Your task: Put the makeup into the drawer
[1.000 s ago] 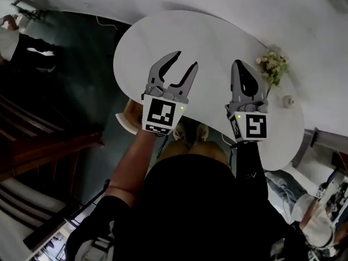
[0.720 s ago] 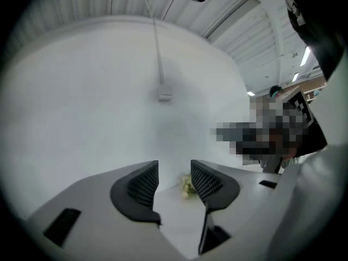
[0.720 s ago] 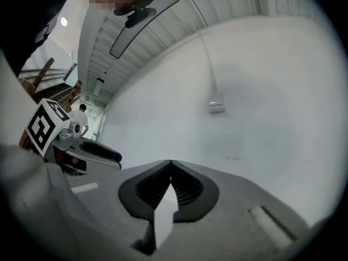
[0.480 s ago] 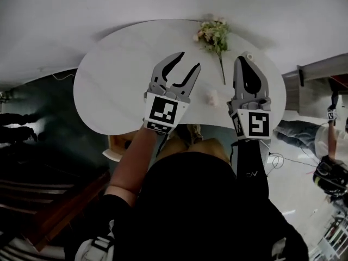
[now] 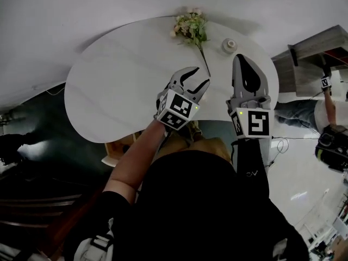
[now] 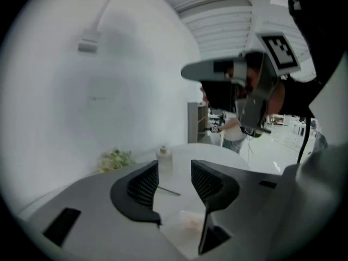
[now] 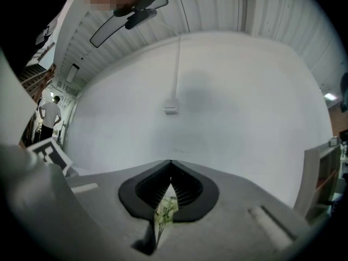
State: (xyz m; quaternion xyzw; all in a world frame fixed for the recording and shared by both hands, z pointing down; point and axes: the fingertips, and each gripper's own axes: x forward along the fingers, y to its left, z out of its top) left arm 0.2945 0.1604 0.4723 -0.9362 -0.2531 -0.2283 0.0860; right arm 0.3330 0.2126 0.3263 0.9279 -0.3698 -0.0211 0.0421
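Observation:
A white kidney-shaped table (image 5: 119, 86) holds a small white bottle (image 5: 229, 45) and a spray of flowers (image 5: 189, 25) at its far edge. My left gripper (image 5: 198, 76) hovers open over the table by the flower stem. In the left gripper view the left gripper (image 6: 174, 167) frames the bottle (image 6: 163, 157) far ahead. A pale pinkish soft thing (image 6: 187, 222) lies on the table just below its jaws. My right gripper (image 5: 240, 60) is held beside it, shut and empty. Only the flowers (image 7: 165, 213) show below the right gripper (image 7: 171, 174).
A wooden, white-edged piece (image 5: 115, 148) sticks out under the table's near edge; I cannot tell if it is the drawer. A grey shelf unit (image 5: 312, 45) and people (image 5: 331, 145) are at the right. Dark stairs (image 5: 32, 200) lie to the left.
The head view has swung so the flowers and bottle now sit at the top. My left gripper moved right and tilted over the pinkish thing. The right gripper stayed shut.

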